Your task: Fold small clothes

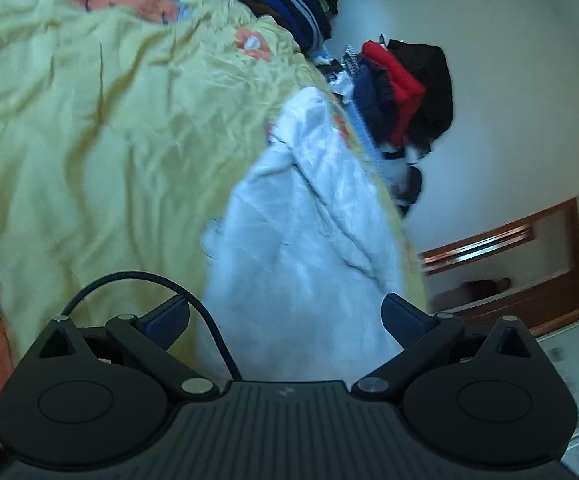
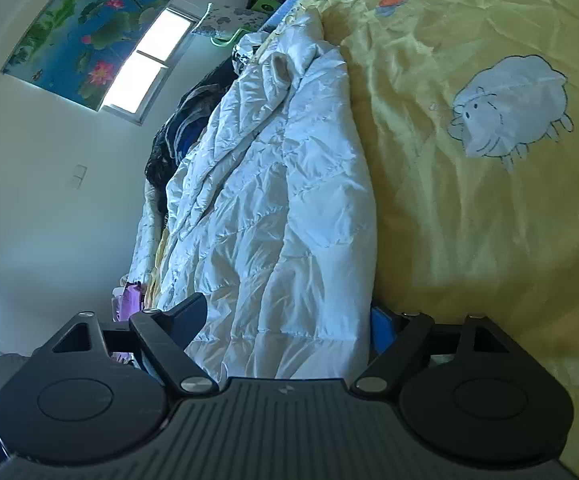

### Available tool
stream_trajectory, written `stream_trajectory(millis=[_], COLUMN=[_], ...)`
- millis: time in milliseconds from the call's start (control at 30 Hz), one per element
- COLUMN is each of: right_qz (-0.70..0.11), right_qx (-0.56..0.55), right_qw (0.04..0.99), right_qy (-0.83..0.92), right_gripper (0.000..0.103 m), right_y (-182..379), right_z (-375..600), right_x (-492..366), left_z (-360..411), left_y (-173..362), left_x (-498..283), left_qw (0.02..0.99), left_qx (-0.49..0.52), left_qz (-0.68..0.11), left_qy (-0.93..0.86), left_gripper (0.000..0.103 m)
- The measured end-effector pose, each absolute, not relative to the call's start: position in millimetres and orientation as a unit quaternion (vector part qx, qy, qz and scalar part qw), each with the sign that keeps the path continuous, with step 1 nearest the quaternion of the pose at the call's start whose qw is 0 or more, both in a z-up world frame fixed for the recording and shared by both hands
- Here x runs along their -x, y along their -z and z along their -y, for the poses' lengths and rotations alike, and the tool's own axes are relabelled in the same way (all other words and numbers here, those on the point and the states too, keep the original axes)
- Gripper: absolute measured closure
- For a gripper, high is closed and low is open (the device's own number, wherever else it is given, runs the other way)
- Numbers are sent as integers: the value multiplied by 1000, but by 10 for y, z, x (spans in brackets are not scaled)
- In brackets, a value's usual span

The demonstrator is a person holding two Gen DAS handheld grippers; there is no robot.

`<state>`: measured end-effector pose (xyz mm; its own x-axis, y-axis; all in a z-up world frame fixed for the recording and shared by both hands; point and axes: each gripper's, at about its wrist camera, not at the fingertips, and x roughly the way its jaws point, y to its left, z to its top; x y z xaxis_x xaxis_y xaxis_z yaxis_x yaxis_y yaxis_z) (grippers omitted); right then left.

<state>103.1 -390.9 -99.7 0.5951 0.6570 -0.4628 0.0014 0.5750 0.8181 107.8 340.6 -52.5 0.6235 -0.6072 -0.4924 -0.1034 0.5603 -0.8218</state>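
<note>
Left wrist view, blurred: both jaws spread wide, apparently over white jacket (image 1: pixel 309 240).

Cool daylight from the blown-out window (image 2: pixel 145 64) lights the room softly, the left wrist view smeared by motion blur, both views bowed by fisheye curvature with dark corners.

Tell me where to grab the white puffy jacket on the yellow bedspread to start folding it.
Take the white jacket by its near hem edge, coming in low from the hem end: the right gripper already straddles it with fingers open. The quilted fabric lies long and bunched along the yellow bedspread, so the flatter hem probably pinches easiest.
</note>
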Motion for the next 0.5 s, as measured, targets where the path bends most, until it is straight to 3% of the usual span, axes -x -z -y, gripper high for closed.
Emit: stream_trajectory(millis=[100, 300, 500], right_qz=[-400, -399, -395], right_qx=[-403, -390, -389], right_qw=[796, 802, 804], right_qy=[-209, -212, -215], right_gripper=[11, 10, 7], right_y=[978, 965, 963], right_z=[3878, 3833, 3825], right_x=[-1037, -1022, -1018], left_z=[-3244, -3081, -2874], left_y=[388, 187, 434], left_x=[-1139, -1144, -1298], left_qw=[815, 865, 828], left_qx=[353, 283, 332], left_qz=[-445, -407, -424], left_qy=[111, 79, 158], left_gripper=[0, 0, 0])
